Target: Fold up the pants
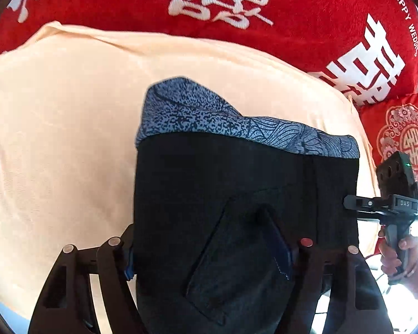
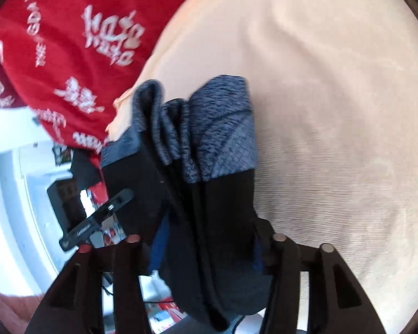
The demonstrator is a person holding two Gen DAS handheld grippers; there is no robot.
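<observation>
black pants (image 1: pixel 237 194) with grey-patterned cuffs, bunched, hanging over peach sheet

The pants (image 1: pixel 237 194) are black, with a band (image 1: pixel 209 114) at the far end in blue-grey with dark speckles and wavy lines. They lie on a pale peach sheet (image 1: pixel 55 139). Behind it is a red blanket (image 1: pixel 320 14) with big white writing. A red cushion (image 1: pixel 398 139) has a white flower ring. The tongs (image 1: pixel 209 250) are black.
</observation>
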